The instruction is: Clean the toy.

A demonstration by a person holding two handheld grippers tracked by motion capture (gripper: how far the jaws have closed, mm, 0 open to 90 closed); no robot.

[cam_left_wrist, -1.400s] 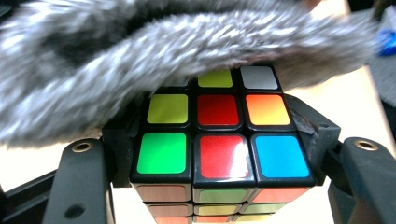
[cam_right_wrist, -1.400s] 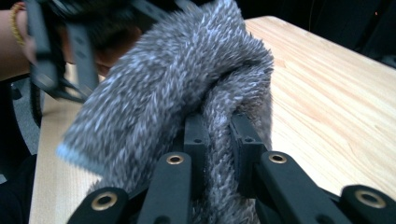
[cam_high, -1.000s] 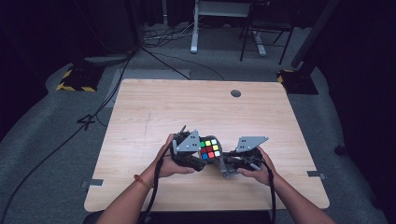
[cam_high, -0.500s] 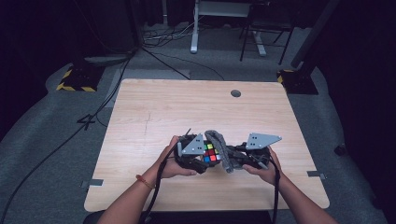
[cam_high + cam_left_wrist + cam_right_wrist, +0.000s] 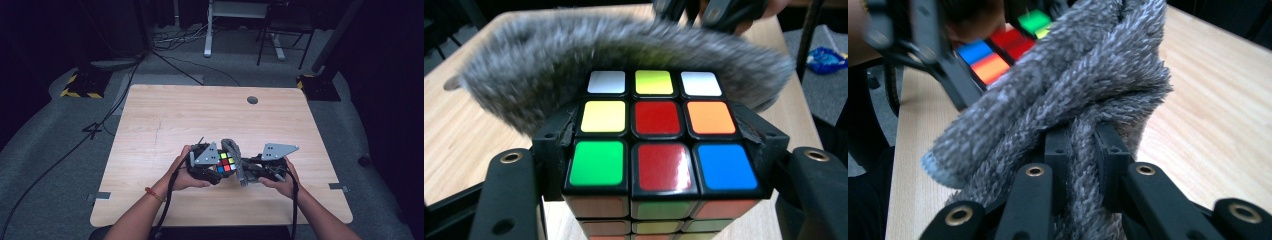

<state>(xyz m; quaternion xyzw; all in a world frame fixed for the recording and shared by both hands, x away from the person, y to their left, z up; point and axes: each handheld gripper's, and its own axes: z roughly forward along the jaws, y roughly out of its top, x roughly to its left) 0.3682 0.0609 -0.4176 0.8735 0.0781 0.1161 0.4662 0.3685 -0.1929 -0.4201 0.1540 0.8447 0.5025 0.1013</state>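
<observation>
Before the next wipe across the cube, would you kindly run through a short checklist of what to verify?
1. Left tool clamped on the cube: ok, jaws press both its sides.
2. Right tool gripping the cloth: ok, the grey pile is pinched between its jaws.
3. Cloth touching the cube: ok, it lies along the far edge of the top face.
4. Cube's top face exposed: ok, all nine stickers show.
5. Cube lifted off the table: cannot tell.
6. Cloth's loose end free of the left tool's jaws: cannot tell, it is blurred.
</observation>
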